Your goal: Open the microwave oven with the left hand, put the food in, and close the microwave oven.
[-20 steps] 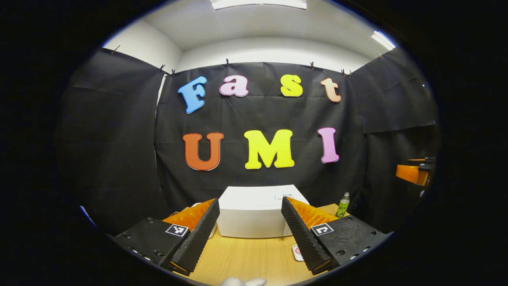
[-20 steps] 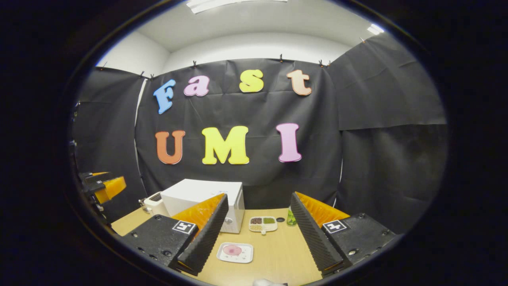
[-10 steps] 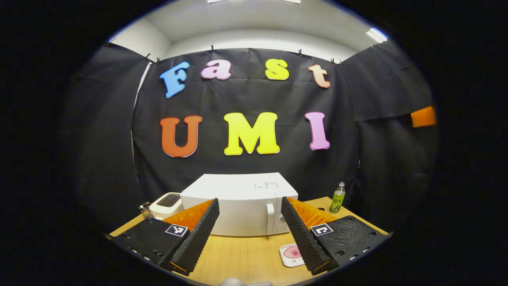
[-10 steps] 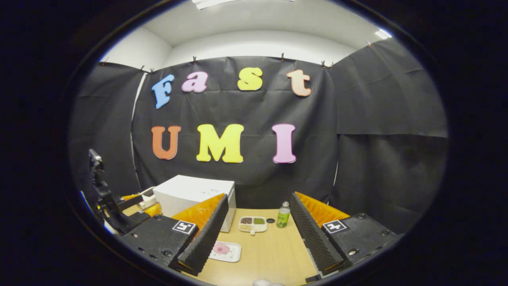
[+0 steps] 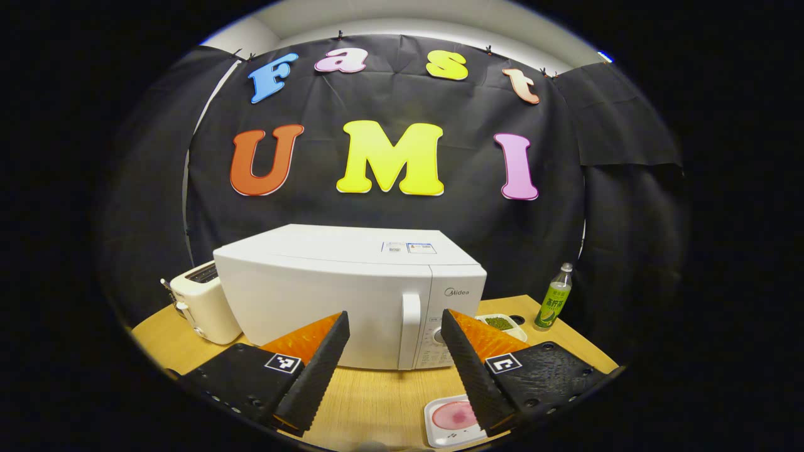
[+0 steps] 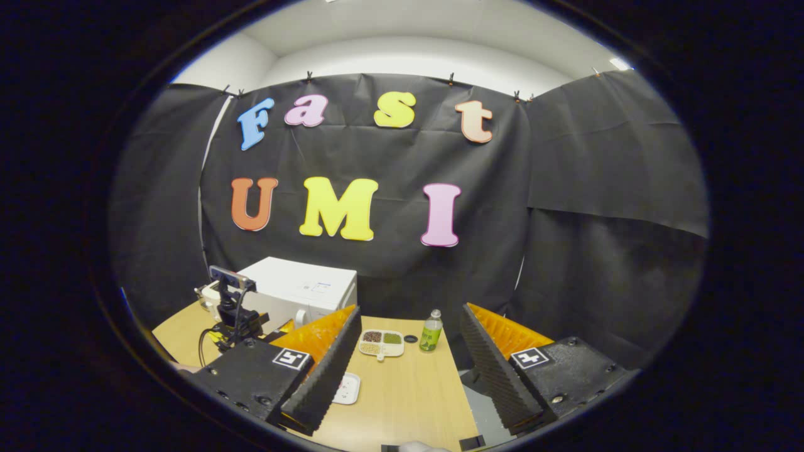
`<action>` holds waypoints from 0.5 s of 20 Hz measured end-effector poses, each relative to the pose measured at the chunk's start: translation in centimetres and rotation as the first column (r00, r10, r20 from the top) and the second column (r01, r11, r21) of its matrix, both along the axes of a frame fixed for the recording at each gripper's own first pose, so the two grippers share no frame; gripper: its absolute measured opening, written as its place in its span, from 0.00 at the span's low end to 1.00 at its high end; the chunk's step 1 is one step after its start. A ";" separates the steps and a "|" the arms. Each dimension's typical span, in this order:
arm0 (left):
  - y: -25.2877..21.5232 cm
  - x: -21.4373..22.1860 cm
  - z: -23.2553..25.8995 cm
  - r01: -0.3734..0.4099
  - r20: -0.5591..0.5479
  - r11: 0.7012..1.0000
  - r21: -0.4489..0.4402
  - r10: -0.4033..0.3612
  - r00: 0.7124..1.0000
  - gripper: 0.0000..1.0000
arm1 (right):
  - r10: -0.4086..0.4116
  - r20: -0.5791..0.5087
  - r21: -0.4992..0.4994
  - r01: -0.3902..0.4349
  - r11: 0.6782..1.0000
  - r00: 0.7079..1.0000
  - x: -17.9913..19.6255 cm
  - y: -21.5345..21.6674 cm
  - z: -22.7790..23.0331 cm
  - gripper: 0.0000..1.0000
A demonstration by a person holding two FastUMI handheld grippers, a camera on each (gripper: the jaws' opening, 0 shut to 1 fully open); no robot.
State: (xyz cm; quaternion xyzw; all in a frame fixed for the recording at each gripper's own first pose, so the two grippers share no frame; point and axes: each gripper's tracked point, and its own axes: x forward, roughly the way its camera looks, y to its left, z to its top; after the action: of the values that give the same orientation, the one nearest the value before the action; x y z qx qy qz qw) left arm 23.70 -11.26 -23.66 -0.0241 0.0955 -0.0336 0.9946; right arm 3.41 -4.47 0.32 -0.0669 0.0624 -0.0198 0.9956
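The white microwave [image 5: 326, 295] stands shut on the wooden table [image 5: 377, 402], its vertical handle [image 5: 409, 326] to the right of the door. My left gripper [image 5: 394, 314] is open just in front of that handle, touching nothing. A white plate with pink food [image 5: 452, 417] lies on the table below the left gripper's right finger. In the right gripper view the microwave [image 6: 295, 290] sits at the far left with the left gripper [image 6: 251, 323] before it. My right gripper [image 6: 409, 309] is open and empty above the table, and the plate [image 6: 347, 388] peeks out beside its left finger.
A white toaster [image 5: 201, 301] stands left of the microwave. A divided dish of grains [image 6: 380, 342], a small black cap [image 6: 410, 339] and a green bottle [image 6: 431, 331] sit to the microwave's right. The table's right edge [image 6: 468, 402] runs under the right gripper.
The left gripper has moved forward and down towards the microwave door, which now looms large. The right gripper view has shifted right, away from the microwave. Both grippers have stayed open.
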 end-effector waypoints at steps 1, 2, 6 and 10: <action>-0.1 1.0 -0.9 0.001 -0.009 1.000 0.008 -0.001 1.000 0.89 | -0.008 -0.008 -0.002 0.008 1.000 1.000 0.0 -0.2 -0.3 0.92; -0.2 1.9 -1.9 -0.003 -0.018 1.000 0.010 0.003 1.000 0.87 | -0.017 -0.018 -0.003 0.016 1.000 1.000 0.0 -0.4 -0.5 1.00; -1.1 4.1 -3.5 0.009 -0.010 0.999 0.048 -0.009 1.000 0.83 | -0.043 -0.055 -0.011 0.043 0.999 0.998 0.2 -1.2 -1.7 0.92; -1.6 5.1 -3.5 0.037 0.012 0.997 0.060 -0.038 0.999 0.54 | -0.046 -0.076 0.005 0.046 0.999 0.996 0.2 -1.3 -2.3 0.93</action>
State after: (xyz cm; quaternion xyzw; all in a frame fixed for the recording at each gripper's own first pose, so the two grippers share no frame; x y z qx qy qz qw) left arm 28.81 -12.87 -27.13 0.0077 0.0904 -0.0496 0.9946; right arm 3.58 -5.80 -1.94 -0.0630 0.1020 -0.0400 0.9920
